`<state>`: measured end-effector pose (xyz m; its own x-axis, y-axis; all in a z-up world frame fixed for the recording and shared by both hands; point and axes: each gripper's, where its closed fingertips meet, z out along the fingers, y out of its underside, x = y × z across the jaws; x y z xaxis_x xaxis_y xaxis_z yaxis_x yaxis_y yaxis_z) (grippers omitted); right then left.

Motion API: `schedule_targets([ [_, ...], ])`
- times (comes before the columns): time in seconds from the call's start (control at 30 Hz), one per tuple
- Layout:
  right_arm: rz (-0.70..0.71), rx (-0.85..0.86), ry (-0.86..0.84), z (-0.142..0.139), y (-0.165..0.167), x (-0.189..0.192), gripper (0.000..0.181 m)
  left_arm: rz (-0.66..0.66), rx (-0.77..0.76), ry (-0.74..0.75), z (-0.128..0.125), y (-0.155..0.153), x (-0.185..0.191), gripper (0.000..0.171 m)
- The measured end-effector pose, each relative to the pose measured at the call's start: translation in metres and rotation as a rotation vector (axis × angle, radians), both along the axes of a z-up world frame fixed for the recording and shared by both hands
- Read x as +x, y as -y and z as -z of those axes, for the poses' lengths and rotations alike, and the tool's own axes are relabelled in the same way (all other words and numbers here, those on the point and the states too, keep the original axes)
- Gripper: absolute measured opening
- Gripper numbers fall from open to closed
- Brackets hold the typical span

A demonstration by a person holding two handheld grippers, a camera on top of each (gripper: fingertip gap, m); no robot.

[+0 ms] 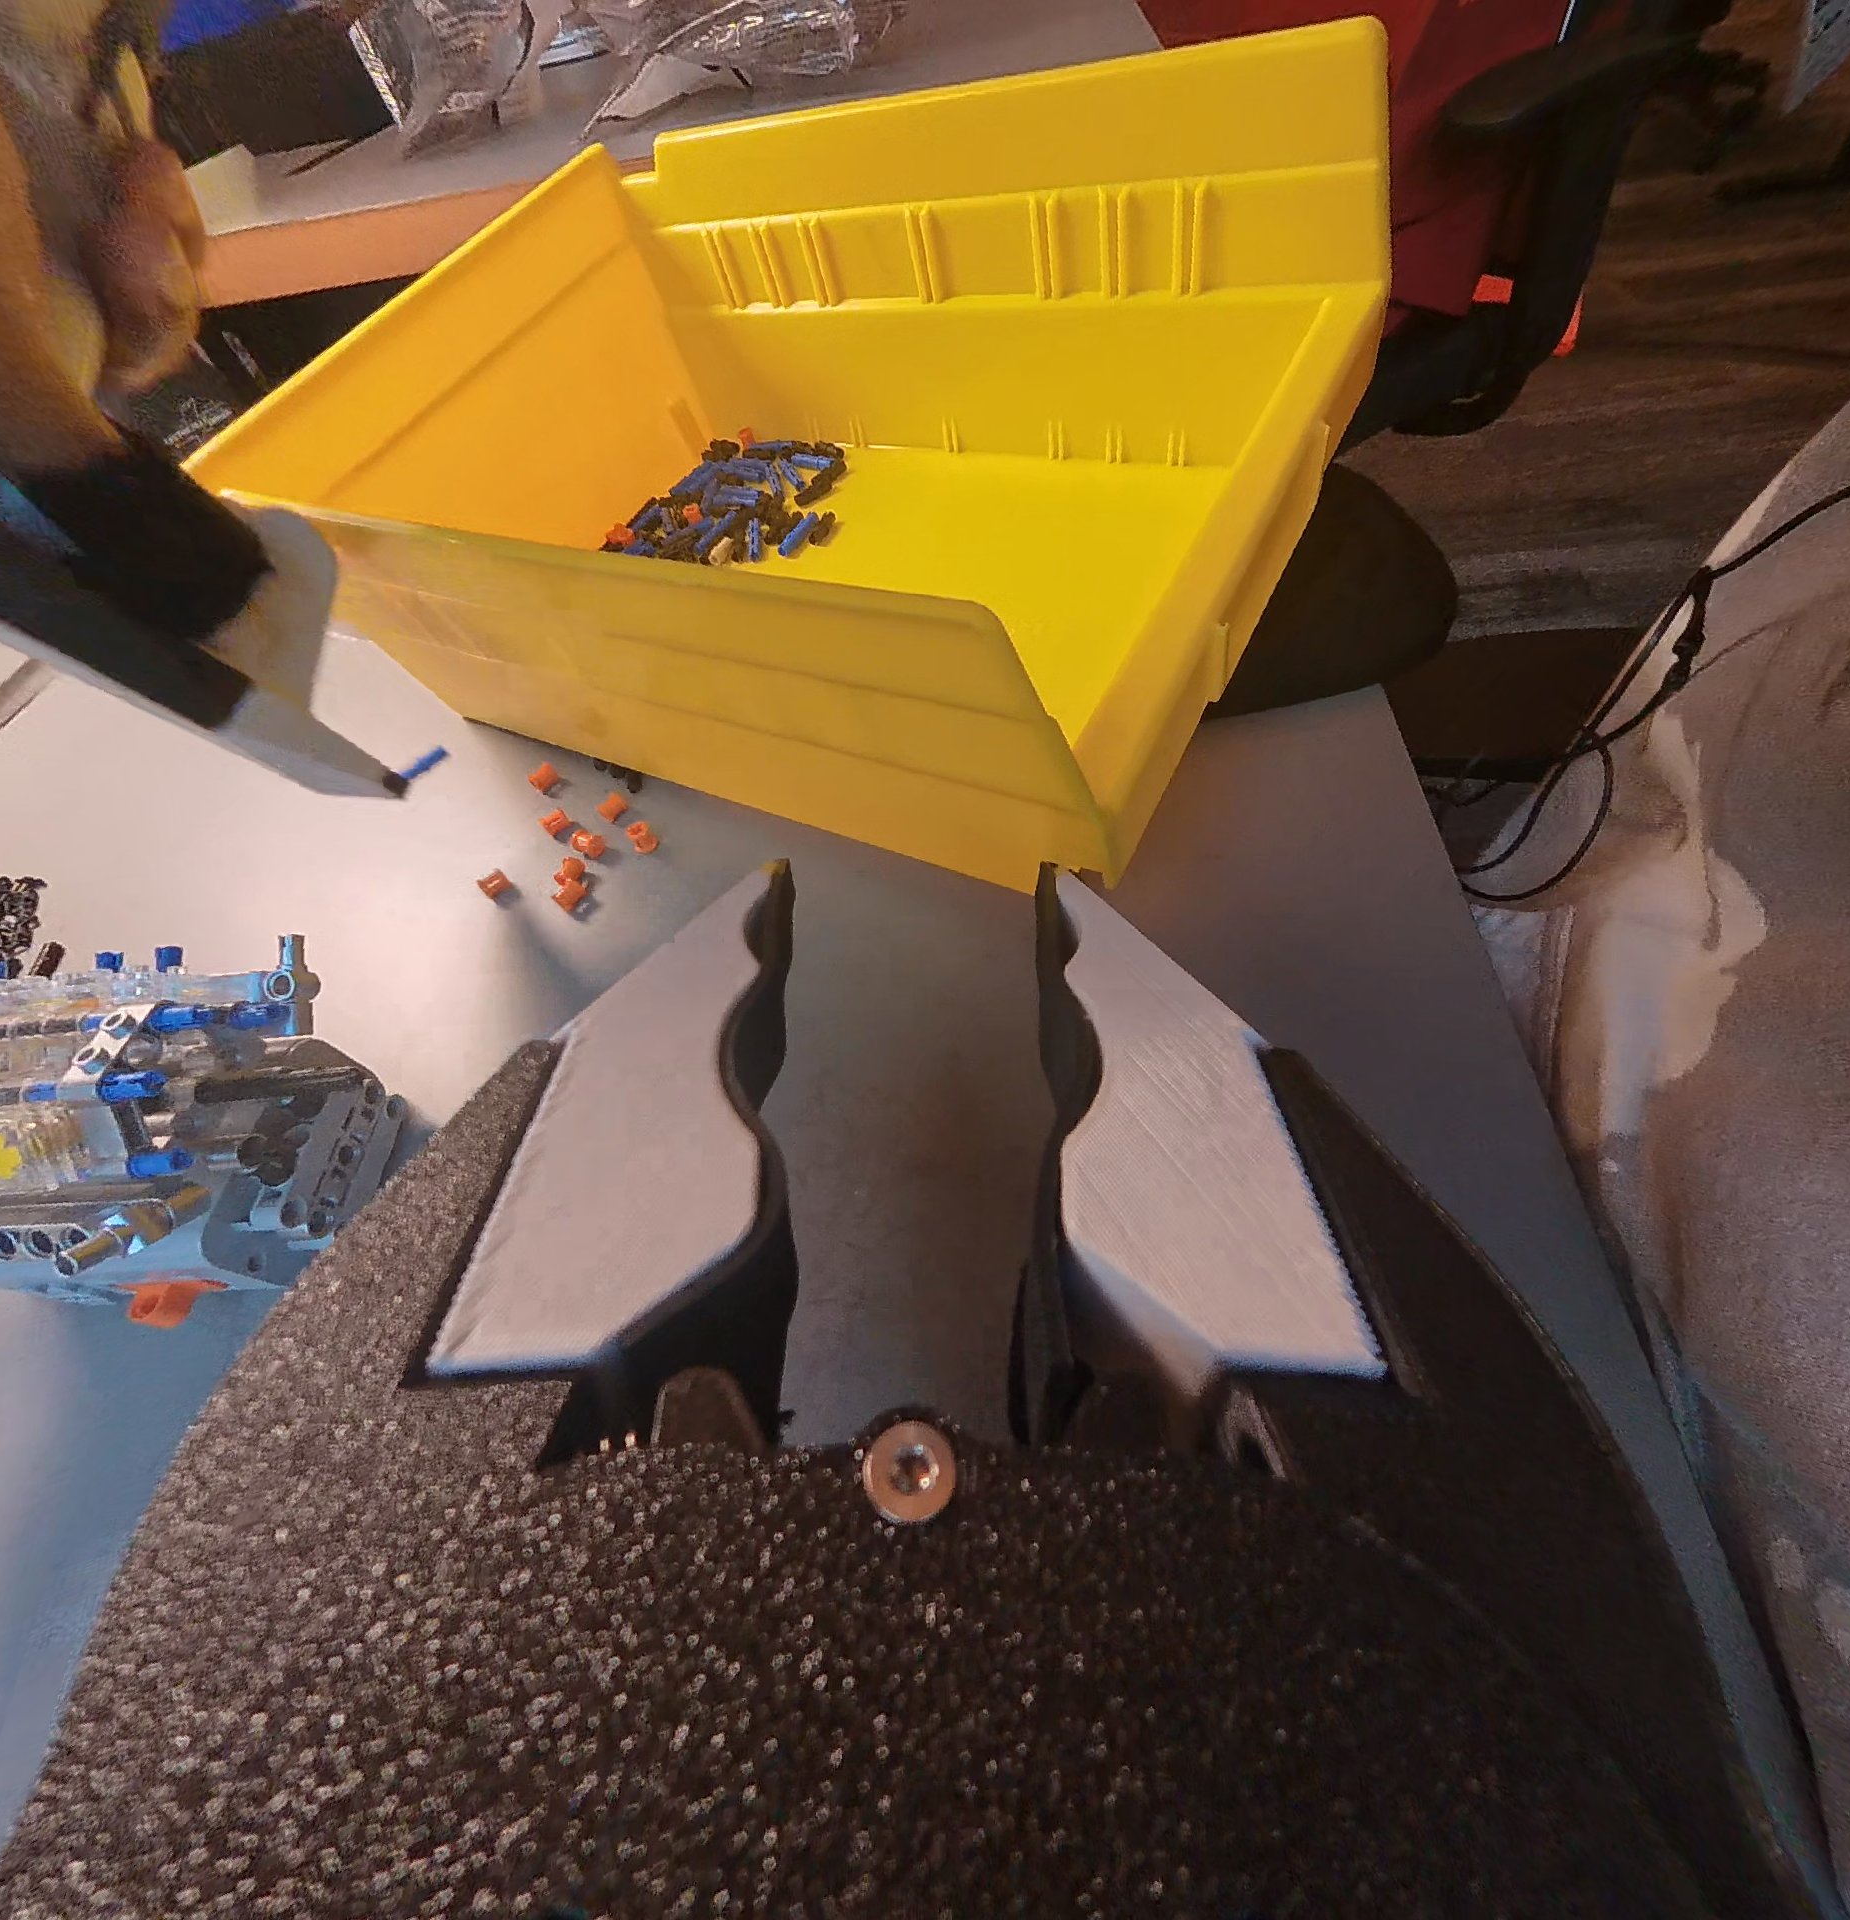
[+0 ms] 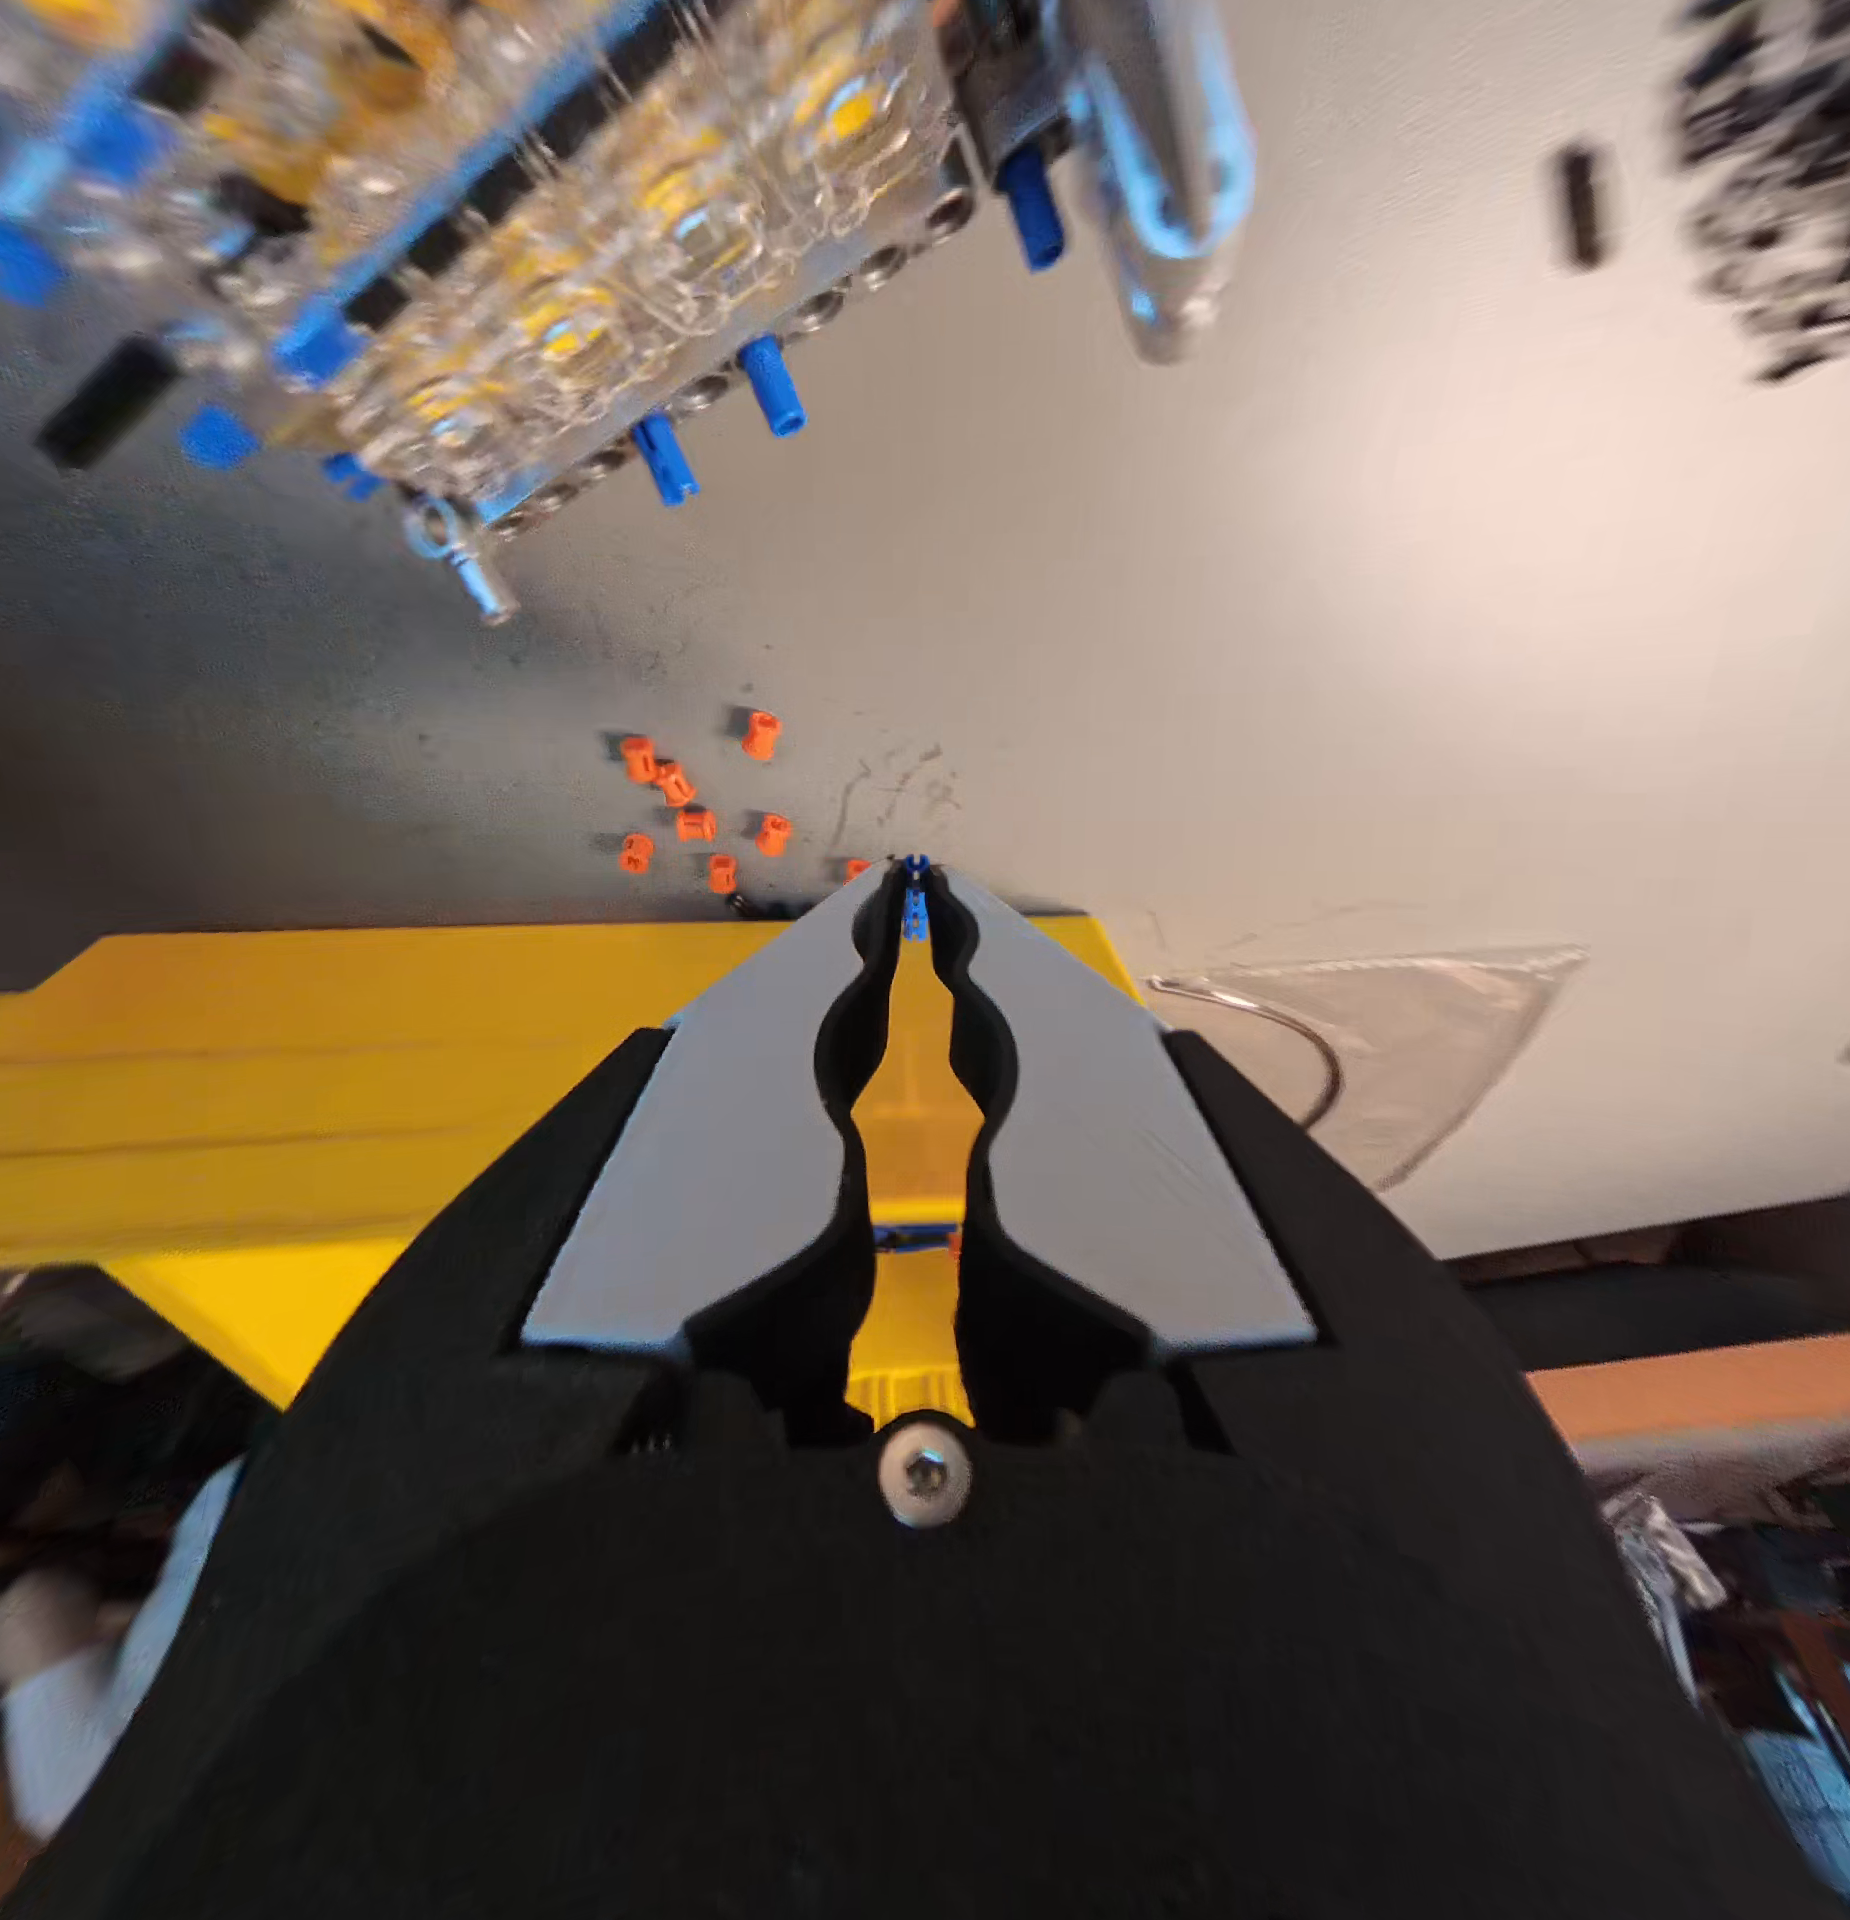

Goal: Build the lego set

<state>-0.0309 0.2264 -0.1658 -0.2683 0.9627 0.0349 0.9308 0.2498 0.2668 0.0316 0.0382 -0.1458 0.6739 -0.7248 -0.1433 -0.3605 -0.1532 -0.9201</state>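
Note:
My right gripper (image 2: 913, 878) is shut on a small blue pin (image 2: 913, 909), pinched between its fingertips above the grey table. In the left wrist view this gripper (image 1: 391, 781) comes in from the upper left with the blue pin (image 1: 422, 762) sticking out of its tip. My left gripper (image 1: 916, 883) is open and empty, its tips close to the front wall of a yellow bin (image 1: 796, 675). The bin holds a heap of small blue, black and orange pins (image 1: 739, 499). Several orange bushes (image 1: 583, 842) lie on the table next to the bin; they also show in the right wrist view (image 2: 692, 805).
A partly built model of clear, grey and blue bricks (image 1: 121, 1122) sits at the left; it also shows in the right wrist view (image 2: 547, 239). A pile of black pins (image 1: 7, 914) lies beyond it. A clear plastic bag (image 2: 1420, 1039) lies beside the bin. Cables (image 1: 1586, 748) hang at the right.

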Motion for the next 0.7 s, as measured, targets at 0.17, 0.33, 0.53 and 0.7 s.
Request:
schedule_targets([
  [0.17, -0.073, 0.106, -0.344, -0.117, -0.006, 0.006, 0.003, -0.026, 0.004, 0.033, -0.005, -0.004, -0.006, 0.045],
  [0.33, -0.017, 0.046, -0.285, -0.085, 0.0, 0.084, 0.003, -0.056, 0.014, 0.079, -0.012, -0.009, -0.012, 0.045],
  [0.53, -0.004, -0.01, -0.233, -0.008, -0.005, 0.121, 0.004, -0.094, 0.001, 0.083, -0.004, -0.015, -0.017, 0.045],
  [0.7, -0.027, -0.023, -0.238, -0.017, -0.021, 0.124, 0.012, -0.136, 0.002, 0.097, -0.003, -0.021, -0.024, 0.045],
])
